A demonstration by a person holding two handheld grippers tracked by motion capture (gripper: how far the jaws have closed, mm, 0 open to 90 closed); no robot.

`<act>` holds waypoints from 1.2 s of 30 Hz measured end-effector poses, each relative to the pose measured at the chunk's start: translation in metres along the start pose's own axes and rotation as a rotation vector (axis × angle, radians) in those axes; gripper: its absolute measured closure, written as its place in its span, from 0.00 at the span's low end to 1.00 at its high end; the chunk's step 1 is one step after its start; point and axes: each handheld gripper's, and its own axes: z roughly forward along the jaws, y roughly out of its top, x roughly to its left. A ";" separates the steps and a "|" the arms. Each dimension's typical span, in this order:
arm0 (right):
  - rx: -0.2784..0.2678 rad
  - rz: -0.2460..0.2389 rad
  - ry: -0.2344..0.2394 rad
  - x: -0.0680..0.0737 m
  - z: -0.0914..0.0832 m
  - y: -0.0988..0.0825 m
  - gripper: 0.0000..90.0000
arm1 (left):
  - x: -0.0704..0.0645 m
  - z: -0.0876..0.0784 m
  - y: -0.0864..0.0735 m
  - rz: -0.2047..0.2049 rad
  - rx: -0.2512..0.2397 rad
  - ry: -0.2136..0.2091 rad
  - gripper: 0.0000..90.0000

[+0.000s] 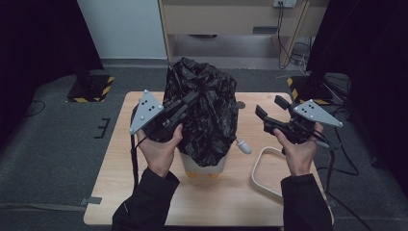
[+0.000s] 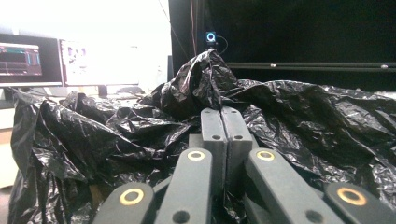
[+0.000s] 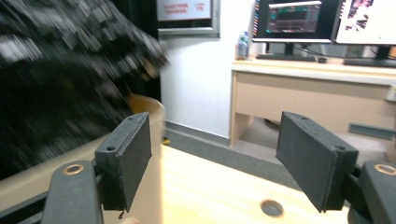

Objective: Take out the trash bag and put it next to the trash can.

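I am pinching the thin, limp black bag (image 1: 204,113) draped over the bin (image 1: 204,168) on the surface (image 1: 144,192) with my clenched left gripper (image 1: 190,102), judging its rim fold the best hold, while my right gripper (image 1: 270,109) is hanging released beside it.

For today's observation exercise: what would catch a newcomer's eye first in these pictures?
First, the crumpled black plastic bag heaped over a pale bin at the middle of the wooden table. The left gripper is shut on a fold of the bag at its left side, while the right gripper hangs open to the right, holding nothing.
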 end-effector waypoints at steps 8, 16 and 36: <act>0.055 0.023 -0.054 -0.023 -0.012 -0.033 0.27 | 0.000 0.003 0.009 0.012 -0.016 0.013 0.99; 0.106 0.042 -0.100 -0.040 -0.025 -0.072 0.25 | 0.001 0.005 0.019 0.030 -0.035 0.038 0.99; 0.197 0.087 -0.221 -0.069 -0.046 -0.133 0.22 | -0.003 0.002 0.049 0.087 -0.208 0.100 0.99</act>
